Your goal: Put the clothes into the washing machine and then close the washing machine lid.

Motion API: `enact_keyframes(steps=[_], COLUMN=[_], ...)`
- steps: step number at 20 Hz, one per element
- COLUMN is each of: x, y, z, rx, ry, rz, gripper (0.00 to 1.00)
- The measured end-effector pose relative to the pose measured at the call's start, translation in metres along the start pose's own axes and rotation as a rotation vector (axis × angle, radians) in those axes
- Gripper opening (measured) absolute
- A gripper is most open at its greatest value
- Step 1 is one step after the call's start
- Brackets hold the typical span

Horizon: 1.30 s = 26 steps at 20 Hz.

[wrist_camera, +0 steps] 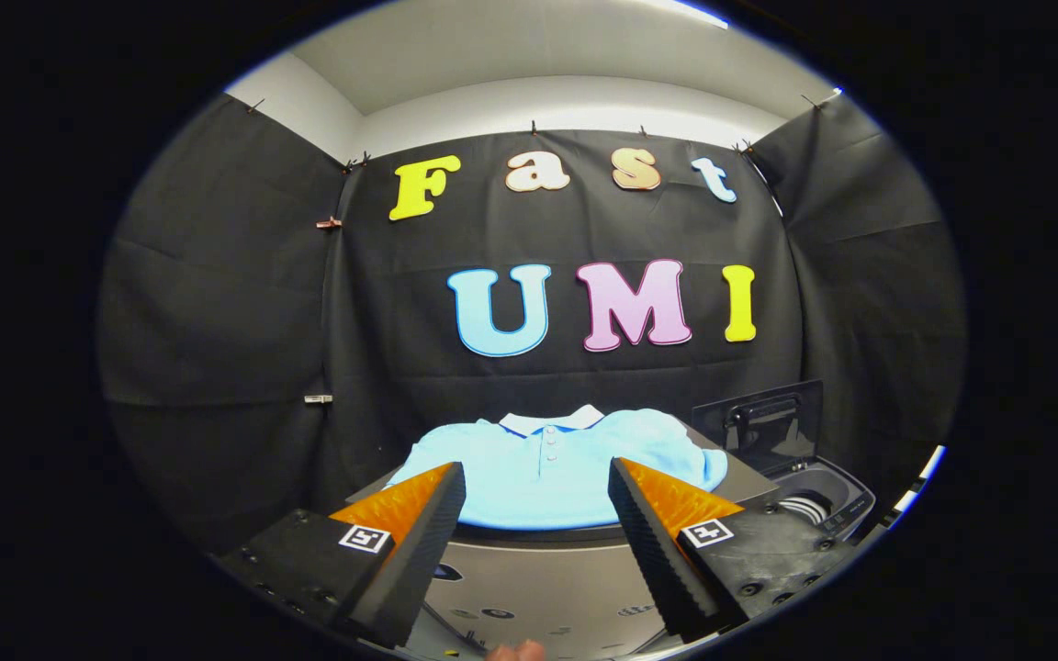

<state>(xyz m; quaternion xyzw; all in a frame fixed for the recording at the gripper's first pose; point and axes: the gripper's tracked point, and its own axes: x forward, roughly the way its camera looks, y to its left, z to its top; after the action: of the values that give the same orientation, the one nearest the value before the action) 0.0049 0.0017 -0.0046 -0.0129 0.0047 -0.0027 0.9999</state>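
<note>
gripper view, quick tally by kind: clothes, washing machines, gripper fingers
clothes: 1, a light blue polo shirt laid flat just beyond the open gripper
washing machines: 1, the washing machine with its lid up
gripper fingers: 2
total: 4

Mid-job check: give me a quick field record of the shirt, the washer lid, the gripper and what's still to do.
shirt: light blue polo shirt lying flat on a grey surface, just ahead of the fingers
washing machine: washing machine beside the shirt, past the right finger
lid: lid raised, tub open
gripper: gripper open, fingers apart, nothing between them
task state: shirt not yet picked up; lid not yet closed
</note>
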Motion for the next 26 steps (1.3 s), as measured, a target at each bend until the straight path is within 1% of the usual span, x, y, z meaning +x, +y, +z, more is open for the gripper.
enact_keyframes(steps=[8, 16, 20, 24, 26], x=[0.009, 0.027, 0.061, 0.112, 0.137], y=[-0.006, -0.005, -0.009, -0.017, -0.014], z=[-0.007, -0.010, -0.001, 0.004, 0.000], rx=[0.000, -0.002, 0.007, -0.016, -0.025], ry=[0.016, 0.038, 0.094, 0.187, 0.236], rz=[-0.017, -0.014, -0.024, -0.050, -0.044], gripper=[0.99, 0.99, 0.99, 0.99, 0.99])
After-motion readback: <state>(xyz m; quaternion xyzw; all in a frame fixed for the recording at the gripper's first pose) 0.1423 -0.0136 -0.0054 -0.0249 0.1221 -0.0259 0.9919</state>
